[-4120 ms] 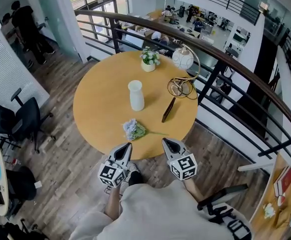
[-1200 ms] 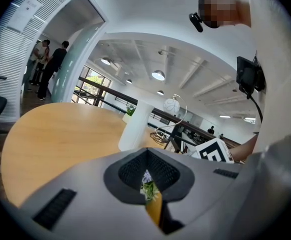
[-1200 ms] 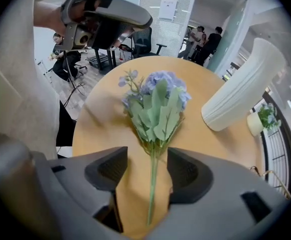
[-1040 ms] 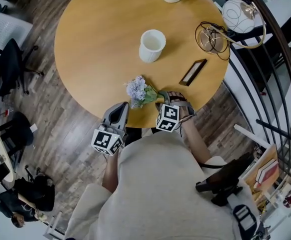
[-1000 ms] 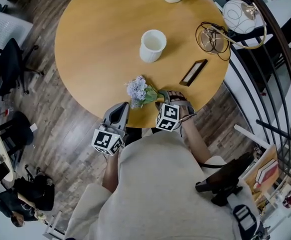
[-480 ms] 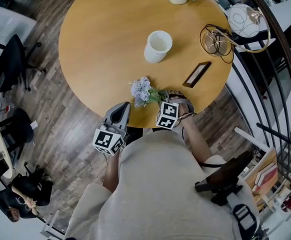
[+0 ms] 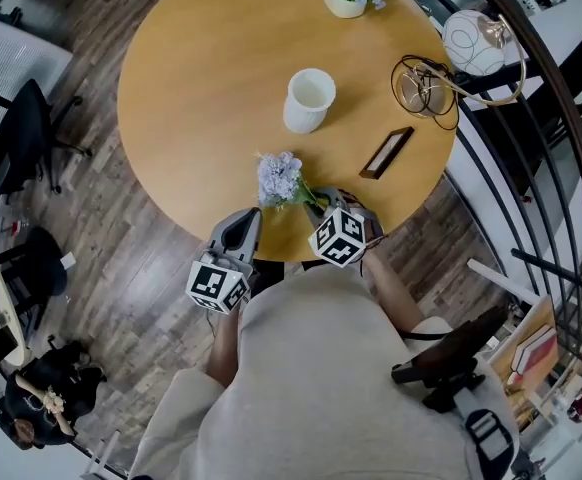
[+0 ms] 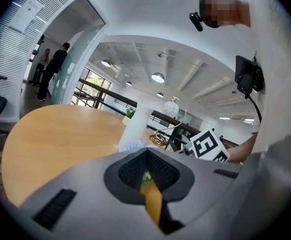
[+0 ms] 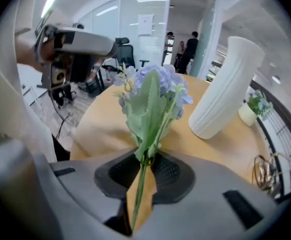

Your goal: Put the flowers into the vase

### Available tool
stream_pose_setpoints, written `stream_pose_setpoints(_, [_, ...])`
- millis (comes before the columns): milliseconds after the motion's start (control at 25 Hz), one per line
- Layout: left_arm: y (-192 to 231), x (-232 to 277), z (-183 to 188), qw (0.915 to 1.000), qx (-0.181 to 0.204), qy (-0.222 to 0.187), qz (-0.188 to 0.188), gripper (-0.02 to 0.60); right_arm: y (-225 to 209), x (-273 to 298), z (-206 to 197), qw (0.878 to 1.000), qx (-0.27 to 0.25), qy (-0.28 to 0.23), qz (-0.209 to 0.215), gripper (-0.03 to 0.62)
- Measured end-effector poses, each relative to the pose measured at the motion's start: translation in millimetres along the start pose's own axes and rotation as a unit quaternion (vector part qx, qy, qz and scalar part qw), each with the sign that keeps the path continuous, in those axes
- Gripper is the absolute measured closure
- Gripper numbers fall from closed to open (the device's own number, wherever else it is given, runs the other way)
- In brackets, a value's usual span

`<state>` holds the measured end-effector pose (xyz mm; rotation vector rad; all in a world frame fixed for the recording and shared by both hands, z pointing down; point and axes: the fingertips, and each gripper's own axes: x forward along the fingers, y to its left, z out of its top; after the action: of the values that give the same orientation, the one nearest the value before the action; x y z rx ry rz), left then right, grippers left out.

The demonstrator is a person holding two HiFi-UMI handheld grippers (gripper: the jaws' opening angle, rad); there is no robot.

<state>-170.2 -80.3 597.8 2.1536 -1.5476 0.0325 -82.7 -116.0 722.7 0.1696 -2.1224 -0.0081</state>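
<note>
Between the closing fingers (image 9: 170,171) of the right gripper (image 9: 144,160) the green stem of the flowers (image 9: 153,91) is pinched, the lilac blooms being held above the tabletop (image 9: 103,126) near the white vase (image 9: 225,89), while the left gripper (image 8: 146,176) is shown closed and empty.

Right gripper (image 7: 317,202) tilts steeply down, jaws closing on the flowers (image 7: 279,175) stem; left gripper (image 7: 242,224) points nearly level, jaws together.

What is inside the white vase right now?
No stems show in the vase mouth; its deep bottom is not visible. The flowers sit between the right tongs, whose jaws are closing on them.
</note>
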Motion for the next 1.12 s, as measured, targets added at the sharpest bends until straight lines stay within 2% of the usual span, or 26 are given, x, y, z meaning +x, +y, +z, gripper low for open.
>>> stream_pose_setpoints(120, [-3,1,0,1.0,0.002,-0.002,-0.003,0.575,-6,-12,10,0.995,0.086,-0.046,0.003,0.52])
stream_pose_setpoints(200, [-4,0,-1,1.0,0.003,-0.003,-0.004,0.575,-8,-19,14,0.987,0.138,-0.077,0.011,0.522])
stream_pose_setpoints(360, [-5,-1,-1,1.0,0.001,-0.006,-0.004,0.575,-11,-30,14,0.96,0.248,-0.128,0.035,0.523])
stream_pose_setpoints(480, [-6,1,0,0.9999,0.002,-0.009,-0.006,0.575,-15,-37,8,0.944,0.292,-0.147,0.039,0.523])
stream_pose_setpoints(560, [-7,5,3,0.9999,0.005,-0.011,-0.01,0.575,-18,-41,5,0.942,0.297,-0.153,0.035,0.523])
stream_pose_setpoints(800, [-12,16,16,0.9991,0.022,-0.023,-0.026,0.575,-31,-61,18,0.945,0.27,-0.184,0.007,0.523])
stream_pose_setpoints(1120, [-20,39,45,0.996,0.058,-0.043,-0.053,0.575,-62,-115,55,0.927,0.243,-0.284,-0.039,0.522])
